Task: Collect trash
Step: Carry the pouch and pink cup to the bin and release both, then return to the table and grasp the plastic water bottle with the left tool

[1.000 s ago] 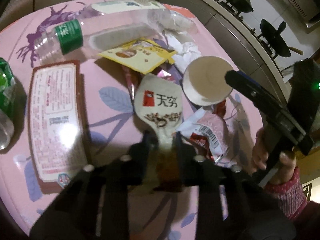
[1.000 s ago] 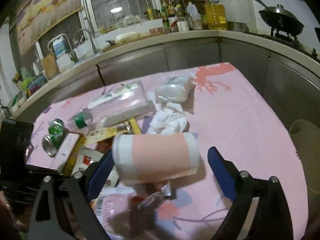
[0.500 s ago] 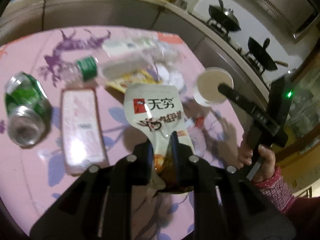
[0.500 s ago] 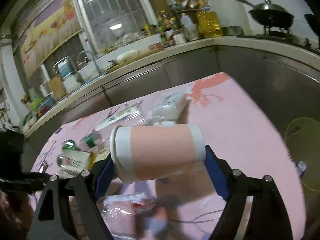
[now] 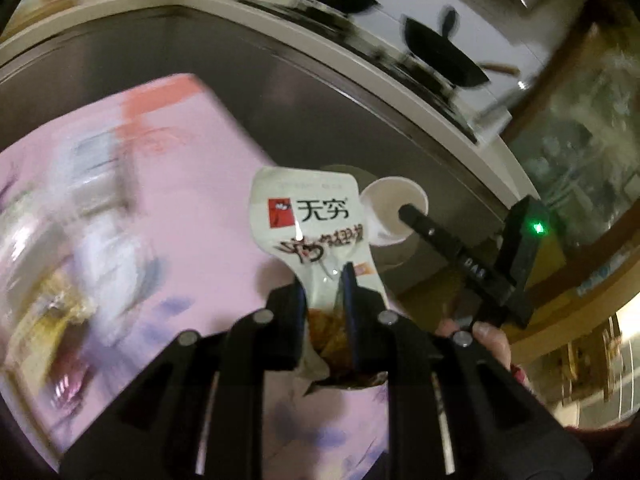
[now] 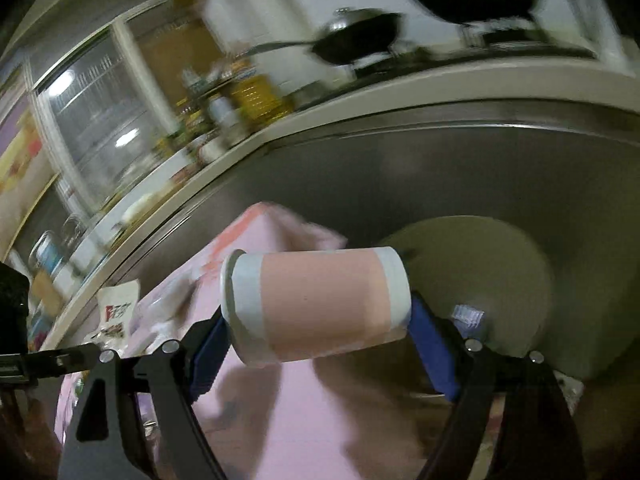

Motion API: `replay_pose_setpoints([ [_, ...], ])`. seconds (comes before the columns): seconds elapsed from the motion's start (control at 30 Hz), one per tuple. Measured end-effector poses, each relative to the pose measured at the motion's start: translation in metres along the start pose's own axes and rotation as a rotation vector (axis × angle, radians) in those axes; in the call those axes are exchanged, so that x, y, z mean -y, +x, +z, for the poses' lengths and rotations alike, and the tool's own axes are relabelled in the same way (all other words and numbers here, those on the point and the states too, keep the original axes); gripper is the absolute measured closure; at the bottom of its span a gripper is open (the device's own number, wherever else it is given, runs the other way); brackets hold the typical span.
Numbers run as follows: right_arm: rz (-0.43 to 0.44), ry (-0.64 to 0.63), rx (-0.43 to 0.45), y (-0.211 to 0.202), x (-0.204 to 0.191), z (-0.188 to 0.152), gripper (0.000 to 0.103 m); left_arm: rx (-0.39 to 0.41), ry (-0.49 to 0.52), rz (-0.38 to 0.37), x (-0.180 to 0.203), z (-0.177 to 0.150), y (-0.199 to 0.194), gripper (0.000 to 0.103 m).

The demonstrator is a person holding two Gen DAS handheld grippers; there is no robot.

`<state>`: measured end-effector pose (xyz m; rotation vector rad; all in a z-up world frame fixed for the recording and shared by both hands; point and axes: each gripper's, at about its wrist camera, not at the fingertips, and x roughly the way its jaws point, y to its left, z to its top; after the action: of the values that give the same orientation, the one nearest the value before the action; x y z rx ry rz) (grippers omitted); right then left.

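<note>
My left gripper (image 5: 324,280) is shut on the lower part of a white snack pouch (image 5: 308,216) with a red logo, which hangs in the air above the right edge of the pink table (image 5: 180,184). Just beyond it, the right gripper (image 6: 318,324) grips a pink and white paper cup (image 6: 316,304) on its side, one blue pad at each end. The cup's open mouth (image 5: 394,210) faces the left wrist camera. A round olive-green bin (image 6: 500,264) stands on the floor behind the cup, past the table corner. The pouch (image 6: 116,308) also shows at the left of the right wrist view.
Blurred wrappers and bottles (image 5: 80,240) lie on the table's left half. Steel cabinet fronts (image 5: 280,92) curve round behind the table, with woks (image 5: 440,56) on the stove above. A hand (image 5: 488,340) holds the right gripper's handle.
Both grippers have risen from the litter and swung right, towards the table corner and the bin. The right gripper's pads closed on the cup and lifted it; the pouch left the table.
</note>
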<state>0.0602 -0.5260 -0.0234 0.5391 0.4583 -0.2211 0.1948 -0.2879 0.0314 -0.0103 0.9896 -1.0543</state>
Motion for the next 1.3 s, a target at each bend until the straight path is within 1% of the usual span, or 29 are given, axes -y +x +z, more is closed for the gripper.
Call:
replay_pose_setpoints([
  [0.03,-0.018,0.028,0.004,-0.003,0.016,0.003,0.023,-0.022,0.021,-0.012,0.013,0.012,0.024,0.087],
  [0.13,-0.063,0.063,0.008,-0.006,0.047,0.008,0.023,-0.062,0.056,-0.021,0.037,0.036,0.077,0.087],
  [0.3,-0.097,0.073,0.0,0.0,0.069,0.006,0.022,-0.113,0.061,-0.005,0.06,0.06,0.143,0.087],
  [0.33,-0.093,0.08,-0.003,0.002,0.072,0.005,0.021,-0.117,0.056,0.002,0.06,0.061,0.149,0.087],
  [0.37,-0.093,0.091,-0.006,0.006,0.075,0.005,0.019,-0.127,0.048,0.014,0.061,0.063,0.158,0.084],
  [0.4,-0.096,0.1,-0.006,0.007,0.077,0.004,0.016,-0.141,0.041,0.021,0.061,0.062,0.164,0.077],
  [0.43,-0.096,0.107,-0.003,0.008,0.079,0.003,0.015,-0.167,0.028,0.039,0.059,0.062,0.172,0.062],
  [0.47,-0.097,0.118,0.003,0.009,0.079,0.003,0.015,-0.17,0.017,0.057,0.057,0.062,0.176,0.061],
  [0.53,-0.085,0.13,0.027,0.002,0.081,0.003,0.015,-0.15,0.003,0.058,0.056,0.064,0.172,0.061],
  [0.6,-0.072,0.136,0.065,-0.009,0.079,0.004,0.015,-0.128,-0.01,0.035,0.057,0.065,0.16,0.061],
  [0.73,-0.039,0.15,0.104,-0.023,0.074,0.007,0.015,-0.043,0.02,0.005,0.064,0.06,0.116,0.061],
  [0.87,0.018,0.161,0.125,-0.036,0.055,0.006,0.015,0.019,0.039,-0.014,0.067,0.039,0.07,0.061],
  [0.93,0.051,0.154,0.125,-0.04,0.039,0.002,0.015,0.049,0.056,0.003,0.066,0.023,0.049,0.061],
  [1.0,0.082,0.143,0.113,-0.043,0.025,-0.003,0.015,0.06,0.071,0.032,0.062,0.006,0.032,0.061],
  [1.03,0.093,0.138,0.106,-0.043,0.02,-0.005,0.015,0.062,0.082,0.059,0.06,-0.005,0.024,0.061],
  [1.13,0.138,0.107,0.053,-0.036,-0.009,-0.019,0.015,0.067,0.105,0.118,0.05,-0.033,0.005,0.061],
  [1.2,0.159,0.084,0.015,-0.03,-0.027,-0.028,0.015,0.073,0.097,0.145,0.039,-0.052,-0.01,0.061],
  [1.3,0.193,0.049,-0.045,-0.021,-0.055,-0.043,0.019,0.078,0.066,0.163,0.019,-0.071,-0.03,0.061],
])
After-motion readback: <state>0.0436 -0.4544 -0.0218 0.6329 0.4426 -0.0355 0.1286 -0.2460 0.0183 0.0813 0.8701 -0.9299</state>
